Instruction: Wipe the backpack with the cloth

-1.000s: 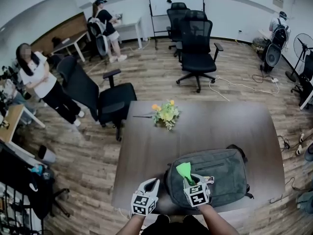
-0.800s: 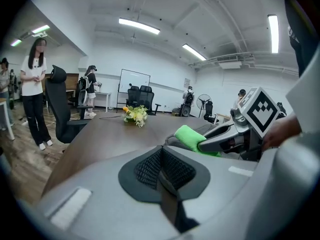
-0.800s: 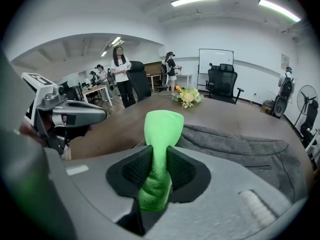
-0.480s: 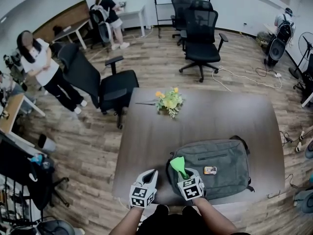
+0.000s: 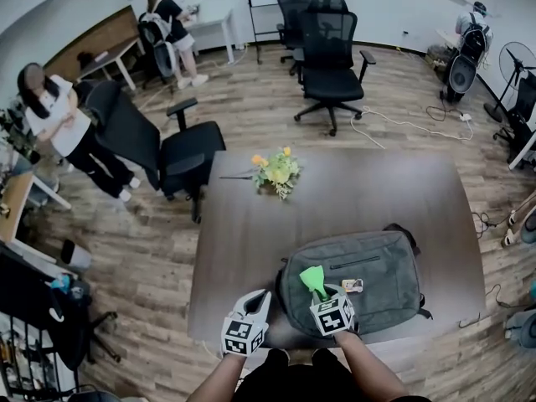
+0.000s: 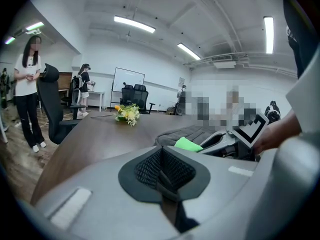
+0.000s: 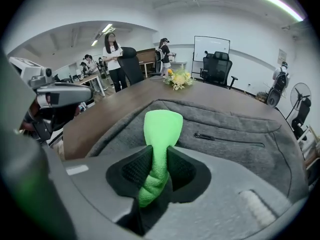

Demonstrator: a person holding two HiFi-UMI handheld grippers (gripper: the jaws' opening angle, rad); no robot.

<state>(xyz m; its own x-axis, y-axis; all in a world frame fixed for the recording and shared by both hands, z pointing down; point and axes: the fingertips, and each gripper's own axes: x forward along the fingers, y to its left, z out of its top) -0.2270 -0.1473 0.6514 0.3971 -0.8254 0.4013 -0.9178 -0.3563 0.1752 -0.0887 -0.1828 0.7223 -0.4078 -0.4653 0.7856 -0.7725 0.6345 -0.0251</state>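
Observation:
A grey backpack (image 5: pixel 368 279) lies flat on the brown table (image 5: pixel 352 199), near its front edge; it fills the right gripper view as the backpack (image 7: pixel 235 134). My right gripper (image 5: pixel 322 293) is shut on a bright green cloth (image 5: pixel 314 278), held over the backpack's near left part. The cloth (image 7: pixel 161 129) sticks out forward from between the jaws. My left gripper (image 5: pixel 258 301) hovers just left of the backpack, shut with nothing in it. The left gripper view shows the cloth (image 6: pixel 188 144) and the backpack (image 6: pixel 192 134) to its right.
A bunch of yellow flowers (image 5: pixel 275 171) lies at the table's far left. A small tag (image 5: pixel 352 286) rests on the backpack. Black office chairs (image 5: pixel 172 145) stand left of and beyond the table. A person (image 5: pixel 63 128) stands at the left, two others farther off.
My right gripper with the cloth has shifted slightly right and forward over the backpack since half a second ago. The left gripper stays beside the backpack, still shut.

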